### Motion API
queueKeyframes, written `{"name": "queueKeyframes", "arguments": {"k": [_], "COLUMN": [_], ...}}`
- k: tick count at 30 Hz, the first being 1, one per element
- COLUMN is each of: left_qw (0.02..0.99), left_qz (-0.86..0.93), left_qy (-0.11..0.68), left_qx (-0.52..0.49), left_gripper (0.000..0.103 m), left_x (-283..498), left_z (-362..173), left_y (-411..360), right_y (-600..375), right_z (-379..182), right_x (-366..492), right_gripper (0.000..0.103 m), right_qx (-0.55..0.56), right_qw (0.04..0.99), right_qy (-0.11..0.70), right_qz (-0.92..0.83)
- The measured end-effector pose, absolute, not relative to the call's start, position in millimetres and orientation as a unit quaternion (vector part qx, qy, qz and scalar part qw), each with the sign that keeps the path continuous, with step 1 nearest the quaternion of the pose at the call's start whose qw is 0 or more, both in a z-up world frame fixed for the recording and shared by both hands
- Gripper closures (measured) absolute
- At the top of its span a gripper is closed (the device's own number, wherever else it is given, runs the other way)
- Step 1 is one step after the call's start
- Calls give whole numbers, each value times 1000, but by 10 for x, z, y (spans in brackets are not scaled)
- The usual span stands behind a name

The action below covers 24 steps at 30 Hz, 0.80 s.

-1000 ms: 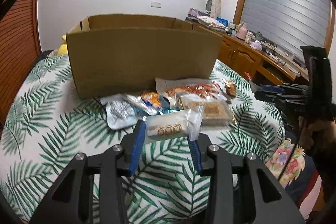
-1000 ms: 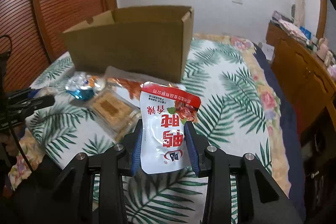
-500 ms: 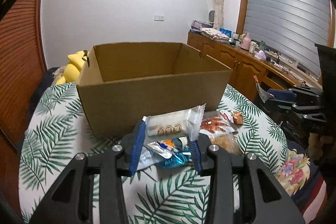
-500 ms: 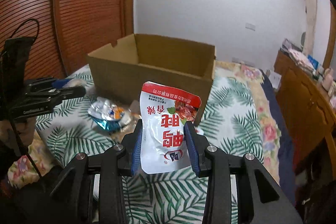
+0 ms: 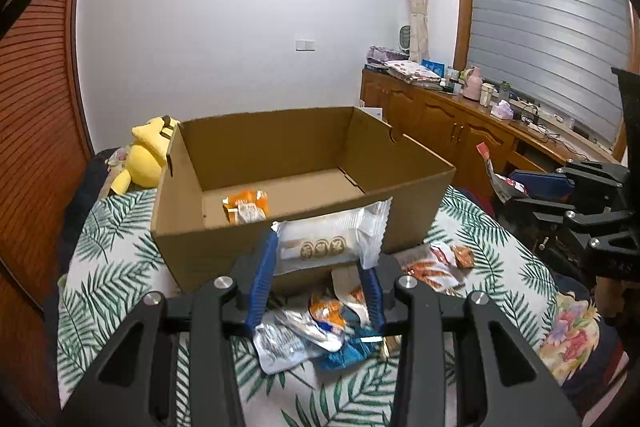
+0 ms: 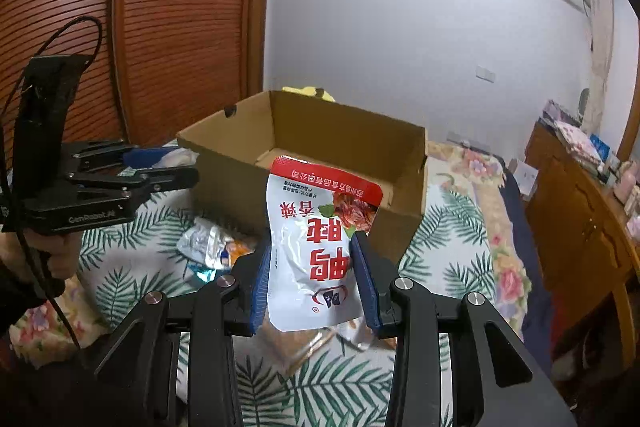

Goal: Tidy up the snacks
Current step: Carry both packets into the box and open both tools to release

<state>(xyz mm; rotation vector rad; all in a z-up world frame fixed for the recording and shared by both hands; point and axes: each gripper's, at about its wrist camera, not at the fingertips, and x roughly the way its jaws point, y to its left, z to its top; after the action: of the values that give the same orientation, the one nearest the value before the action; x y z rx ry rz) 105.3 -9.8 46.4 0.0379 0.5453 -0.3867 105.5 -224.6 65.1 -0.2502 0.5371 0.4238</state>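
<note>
Left hand-held gripper pinching white packet, hovering before box near wall. Right hand-held gripper pinching red-white pouch facing box. Advising: clearing rim before releasing, dropping beside orange snack.

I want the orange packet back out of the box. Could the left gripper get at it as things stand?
Probably not yet. The left gripper has its jaws shut on a white wrapped snack, so it is occupied. The cardboard box is open on top and the orange packet lies uncovered, so the way in looks free.
</note>
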Motion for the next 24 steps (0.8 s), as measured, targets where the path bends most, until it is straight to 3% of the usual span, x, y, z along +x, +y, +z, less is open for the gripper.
{"name": "queueKeyframes", "arguments": {"k": [24], "left_qw": [949], "left_qz": [-146], "left_qy": [280], "left_qx": [22], "left_gripper": [63], "left_x": [1879], "left_z": [465], "left_y": [-84], "right_y": [-1948], "right_z": [729], "right_x": [1641], "right_gripper": [66], "right_qx": [-136], "right_qw": [941], "right_qy": [251], "right_qz": [183]}}
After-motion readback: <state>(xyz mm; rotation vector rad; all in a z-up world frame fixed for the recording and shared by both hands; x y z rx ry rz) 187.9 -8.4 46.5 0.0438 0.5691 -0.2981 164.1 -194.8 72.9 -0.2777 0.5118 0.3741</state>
